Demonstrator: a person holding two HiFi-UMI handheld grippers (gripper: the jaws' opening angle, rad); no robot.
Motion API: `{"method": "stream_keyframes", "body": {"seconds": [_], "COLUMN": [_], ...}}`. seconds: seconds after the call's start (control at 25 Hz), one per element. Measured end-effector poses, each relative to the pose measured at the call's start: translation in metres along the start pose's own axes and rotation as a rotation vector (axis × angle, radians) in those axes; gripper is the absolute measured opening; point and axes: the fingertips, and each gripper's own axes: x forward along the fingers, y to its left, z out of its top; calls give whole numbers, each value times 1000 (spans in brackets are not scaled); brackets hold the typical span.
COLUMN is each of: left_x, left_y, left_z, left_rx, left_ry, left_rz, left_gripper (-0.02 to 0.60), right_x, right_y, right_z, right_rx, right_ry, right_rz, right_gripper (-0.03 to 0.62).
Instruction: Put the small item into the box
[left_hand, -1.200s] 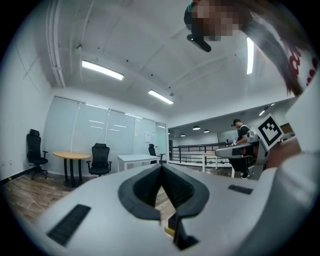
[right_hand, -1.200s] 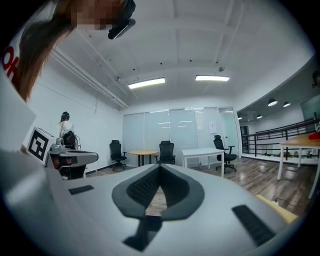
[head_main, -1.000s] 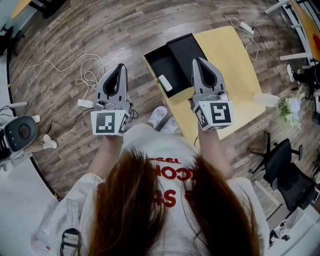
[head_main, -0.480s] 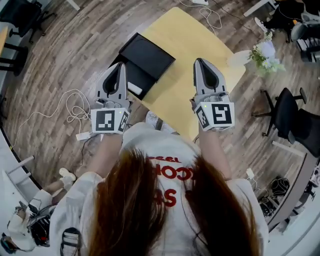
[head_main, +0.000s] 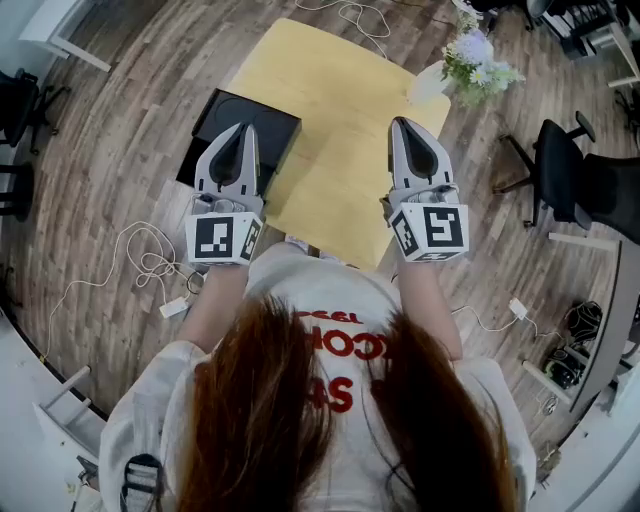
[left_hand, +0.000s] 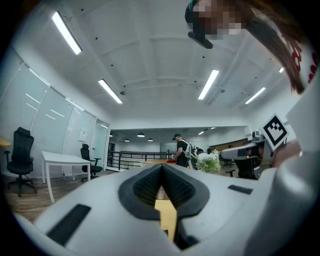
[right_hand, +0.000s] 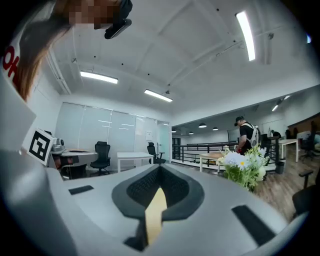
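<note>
Little legible print
The person's white shirt (head_main: 335, 345) bears red letters, upside down and partly under hair, perhaps "CO" and "SA"; the wall notice (left_hand: 83, 134) is too small to read.

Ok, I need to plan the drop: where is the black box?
In the head view, the black box sits at the yellow table's left edge, partly hidden beneath the tip of the left tongs.

The black box (head_main: 268, 122), flat, rectangular and matte, lies on the left corner of the pale yellow surface, covering that corner, its long sides roughly parallel to the surface's far-left edge and its near part hidden from view.
</note>
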Motion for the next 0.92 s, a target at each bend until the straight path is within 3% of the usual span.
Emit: {"method": "stream_keyframes", "body": {"seconds": [0.92], "left_x": [11], "left_y": [-7], "left_z": [5], "left_rx": [8], "left_ry": [-21], "left_rz": [-23], "left_gripper": [6], "right_x": [-8], "right_y": [-6], "right_z": [4], "right_rx": [-4], "right_ry": [-26], "right_rz": [-32], "right_gripper": [5]}}
